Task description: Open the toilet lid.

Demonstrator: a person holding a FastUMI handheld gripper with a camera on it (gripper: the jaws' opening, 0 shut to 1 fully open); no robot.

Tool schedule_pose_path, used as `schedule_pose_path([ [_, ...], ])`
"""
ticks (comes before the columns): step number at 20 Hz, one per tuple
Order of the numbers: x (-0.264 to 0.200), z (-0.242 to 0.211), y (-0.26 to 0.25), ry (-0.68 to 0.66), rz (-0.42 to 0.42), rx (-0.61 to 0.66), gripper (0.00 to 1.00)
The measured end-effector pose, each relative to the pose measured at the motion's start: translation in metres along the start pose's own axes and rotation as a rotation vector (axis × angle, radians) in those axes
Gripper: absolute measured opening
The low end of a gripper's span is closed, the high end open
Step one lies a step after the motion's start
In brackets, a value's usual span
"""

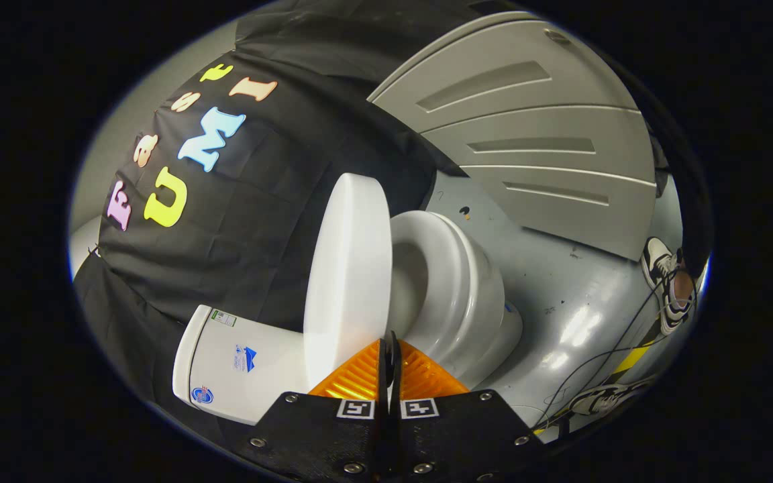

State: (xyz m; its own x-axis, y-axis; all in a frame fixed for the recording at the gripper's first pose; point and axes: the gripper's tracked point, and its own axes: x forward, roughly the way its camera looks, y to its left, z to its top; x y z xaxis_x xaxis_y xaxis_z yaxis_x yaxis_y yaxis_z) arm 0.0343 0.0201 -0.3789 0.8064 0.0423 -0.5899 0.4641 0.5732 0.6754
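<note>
Gripper view: gripper fingers nearly closed, pinching the thin rim of the toilet lid. Lid smooth, glossy white, oval, raised away from the rounded seat. Boxy tank beside lid. Glossy grey floor beyond; cables, sneakers, ribbed grey panel.

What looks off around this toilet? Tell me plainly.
Nothing is damaged or spilled. The lid is raised off the seat, its edge between the closed fingers of the hand-held gripper. Loose cables trail across the floor.
</note>
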Motion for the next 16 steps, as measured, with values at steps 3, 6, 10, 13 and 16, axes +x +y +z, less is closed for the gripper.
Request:
schedule_pose_path([
  [3,-0.011,0.001,0.018,-0.022,0.01,-0.048,0.0],
  [6,-0.018,0.005,0.039,-0.049,0.021,-0.139,0.0],
  [10,-0.027,0.007,0.06,-0.08,0.008,-0.24,0.0],
  [13,-0.035,0.004,0.083,-0.099,0.011,-0.353,0.0],
  [16,-0.04,0.005,0.096,-0.116,-0.028,-0.433,0.0],
])
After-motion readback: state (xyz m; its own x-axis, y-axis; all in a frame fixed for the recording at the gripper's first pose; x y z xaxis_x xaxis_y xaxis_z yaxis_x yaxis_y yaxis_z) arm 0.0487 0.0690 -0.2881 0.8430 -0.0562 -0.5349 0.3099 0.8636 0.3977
